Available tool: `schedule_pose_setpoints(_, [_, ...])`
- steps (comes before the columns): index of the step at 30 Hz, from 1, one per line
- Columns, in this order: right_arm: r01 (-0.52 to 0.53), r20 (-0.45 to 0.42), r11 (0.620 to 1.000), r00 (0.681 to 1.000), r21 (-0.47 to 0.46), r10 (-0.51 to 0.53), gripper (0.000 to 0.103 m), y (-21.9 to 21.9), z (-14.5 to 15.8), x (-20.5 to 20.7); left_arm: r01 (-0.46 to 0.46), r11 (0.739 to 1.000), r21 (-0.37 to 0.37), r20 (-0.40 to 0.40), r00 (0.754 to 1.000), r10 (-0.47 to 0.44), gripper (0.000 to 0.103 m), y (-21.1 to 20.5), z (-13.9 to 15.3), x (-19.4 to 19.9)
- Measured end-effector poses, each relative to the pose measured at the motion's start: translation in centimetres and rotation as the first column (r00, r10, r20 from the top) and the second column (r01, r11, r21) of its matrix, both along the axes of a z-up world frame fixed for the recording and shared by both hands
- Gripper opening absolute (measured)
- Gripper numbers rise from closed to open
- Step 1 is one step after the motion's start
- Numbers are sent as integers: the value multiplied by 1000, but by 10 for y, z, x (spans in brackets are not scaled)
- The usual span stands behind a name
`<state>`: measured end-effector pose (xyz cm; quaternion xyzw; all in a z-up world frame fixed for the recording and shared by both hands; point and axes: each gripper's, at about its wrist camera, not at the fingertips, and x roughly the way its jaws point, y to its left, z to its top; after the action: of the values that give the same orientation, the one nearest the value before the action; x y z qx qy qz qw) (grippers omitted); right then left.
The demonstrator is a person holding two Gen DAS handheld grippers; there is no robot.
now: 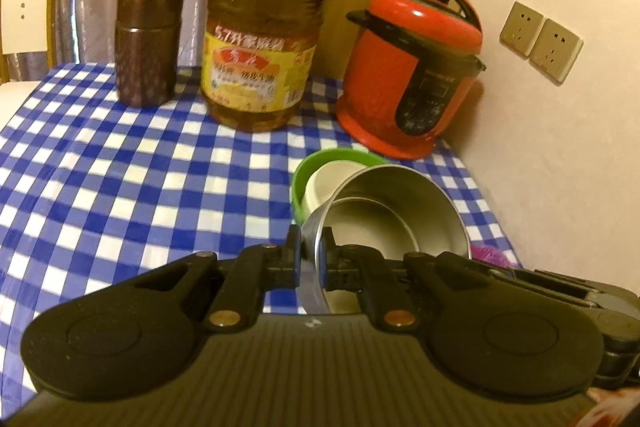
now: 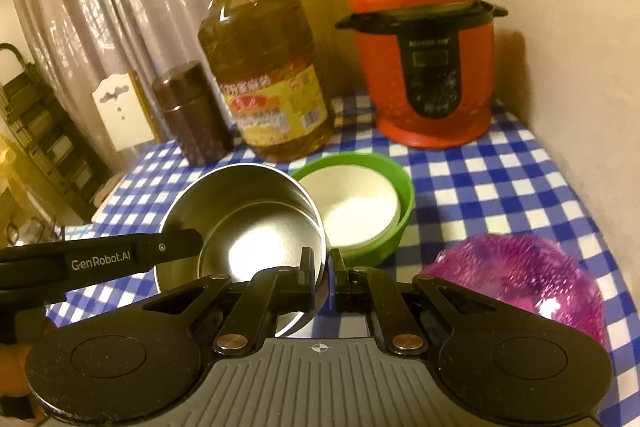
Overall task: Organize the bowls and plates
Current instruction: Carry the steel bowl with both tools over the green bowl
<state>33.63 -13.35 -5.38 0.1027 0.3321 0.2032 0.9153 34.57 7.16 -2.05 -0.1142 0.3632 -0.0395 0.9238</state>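
- Left wrist view: close behind own jaws, tilted down across the counter toward the curtain corner.
- Right wrist view: same tilt, from further right, close over the steel bowl.
- Shared: steel bowl, green bowl, oil bottle, red cooker, wall sockets.

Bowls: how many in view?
4: a steel bowl gripped at its rim by both grippers, a white bowl nested in a green bowl, and a purple bowl at right. More could be nested unseen.
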Motion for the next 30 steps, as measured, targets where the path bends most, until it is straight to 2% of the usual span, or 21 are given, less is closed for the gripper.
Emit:
schedule_pose_setpoints(14, [74, 20, 997, 997, -3, -73, 6, -20, 5, 38, 50, 999, -7, 33, 998, -50, 7, -25, 2, 50])
schedule_pose_setpoints(24, [110, 15, 994, 994, -15, -109, 6, -23, -2, 67, 66, 997, -43, 36, 997, -64, 7, -27, -13, 82])
schedule_pose_setpoints(30, [115, 4, 993, 993, -7, -115, 6, -24, -7, 83, 66, 997, -37, 39, 997, -65, 7, -27, -19, 95])
